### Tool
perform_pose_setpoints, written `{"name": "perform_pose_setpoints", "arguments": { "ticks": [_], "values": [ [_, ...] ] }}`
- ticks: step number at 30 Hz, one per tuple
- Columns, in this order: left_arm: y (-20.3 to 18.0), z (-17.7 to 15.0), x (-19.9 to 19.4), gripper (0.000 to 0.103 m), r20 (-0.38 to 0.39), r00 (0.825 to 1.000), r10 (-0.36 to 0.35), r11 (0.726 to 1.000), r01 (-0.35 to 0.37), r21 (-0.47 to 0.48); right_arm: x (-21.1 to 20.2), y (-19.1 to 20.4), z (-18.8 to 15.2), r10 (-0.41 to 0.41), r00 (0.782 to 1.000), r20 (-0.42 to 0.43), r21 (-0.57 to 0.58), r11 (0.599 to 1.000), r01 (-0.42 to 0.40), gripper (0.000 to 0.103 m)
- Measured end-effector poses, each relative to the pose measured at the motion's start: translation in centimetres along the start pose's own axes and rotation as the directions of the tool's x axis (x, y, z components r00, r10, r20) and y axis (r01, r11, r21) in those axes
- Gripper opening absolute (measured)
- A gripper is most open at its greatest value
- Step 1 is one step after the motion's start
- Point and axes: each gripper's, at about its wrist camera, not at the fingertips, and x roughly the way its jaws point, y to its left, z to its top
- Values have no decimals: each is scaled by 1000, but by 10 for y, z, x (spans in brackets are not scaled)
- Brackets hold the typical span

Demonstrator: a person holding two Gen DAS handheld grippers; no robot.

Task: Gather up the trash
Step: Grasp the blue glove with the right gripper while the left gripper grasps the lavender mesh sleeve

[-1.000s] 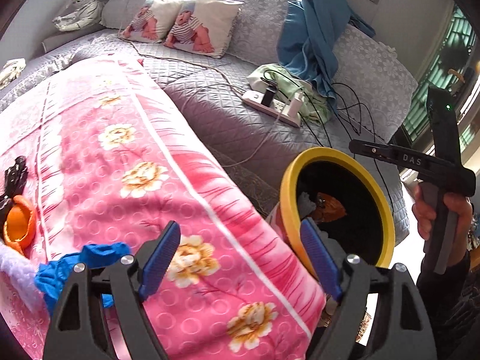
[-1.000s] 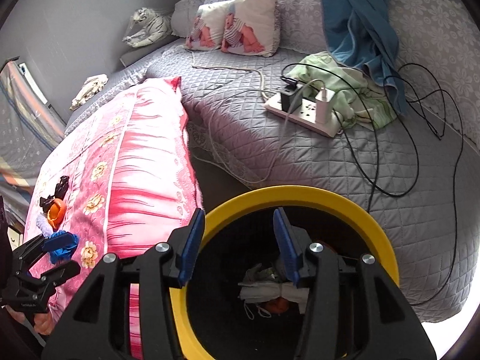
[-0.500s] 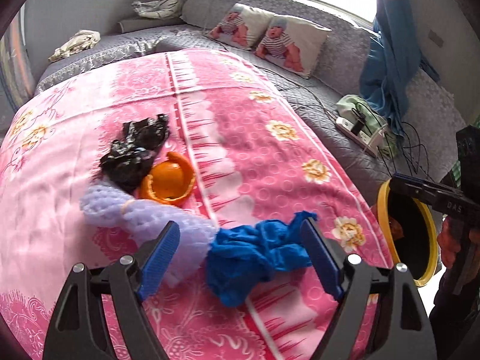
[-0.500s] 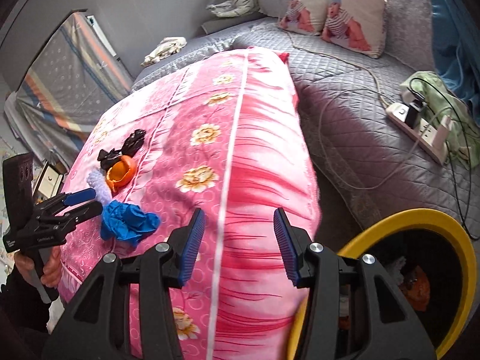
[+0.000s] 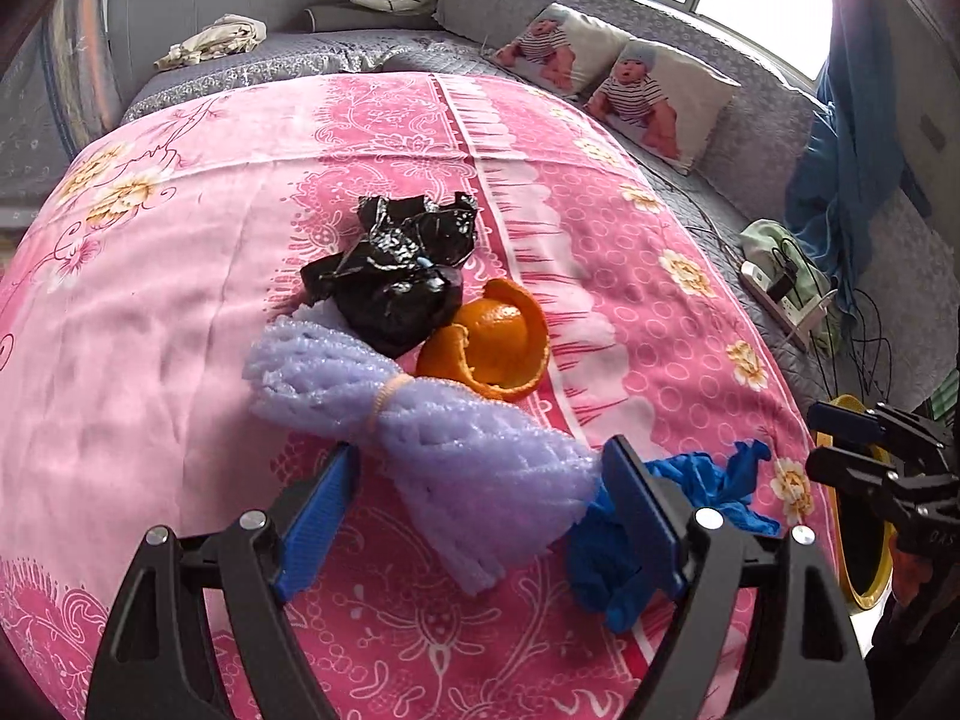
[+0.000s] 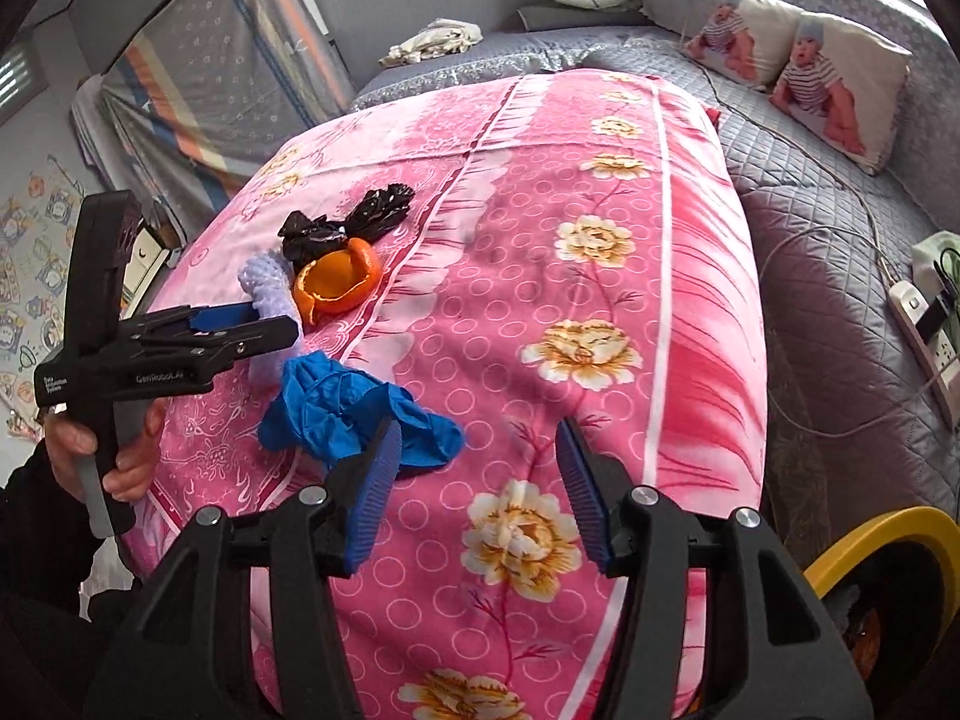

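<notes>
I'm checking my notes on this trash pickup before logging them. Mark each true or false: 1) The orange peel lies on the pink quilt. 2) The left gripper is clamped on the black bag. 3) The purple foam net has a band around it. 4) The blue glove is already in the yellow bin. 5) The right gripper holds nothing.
1) True: the orange peel lies on the pink quilt.
2) False: the left gripper is open, and the black bag lies untouched beyond it.
3) True: a band cinches the purple foam net.
4) False: the blue glove lies on the quilt; the yellow bin stands beside the bed.
5) True: the right gripper is open and empty.
</notes>
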Motion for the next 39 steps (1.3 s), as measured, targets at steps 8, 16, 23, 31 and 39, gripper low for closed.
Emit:
{"name": "perform_pose_setpoints", "arguments": {
  "ticks": [8, 16, 23, 31, 39],
  "values": [
    [23, 4, 7, 79, -15, 1000, 28, 998, -29, -58, 23, 19, 5, 22, 999, -48, -69, 997, -25, 54],
    [42, 10, 6, 79, -14, 998, 58, 994, -59, -93, 40, 32, 11, 46, 995, -83, -92, 994, -54, 54],
    [60, 14, 8, 62, -28, 996, 89, 988, -92, -127, 55, 47, 12, 63, 991, -117, -116, 990, -77, 54],
    [70, 15, 7, 36, -42, 991, 124, 981, -129, -148, 65, 64, 13, 58, 988, -141, -148, 986, -79, 45],
    [71, 13, -2, 24, -30, 993, 116, 980, -120, -160, 70, 75, 9, 56, 984, -167, -155, 984, -82, 28]
  ]
}}
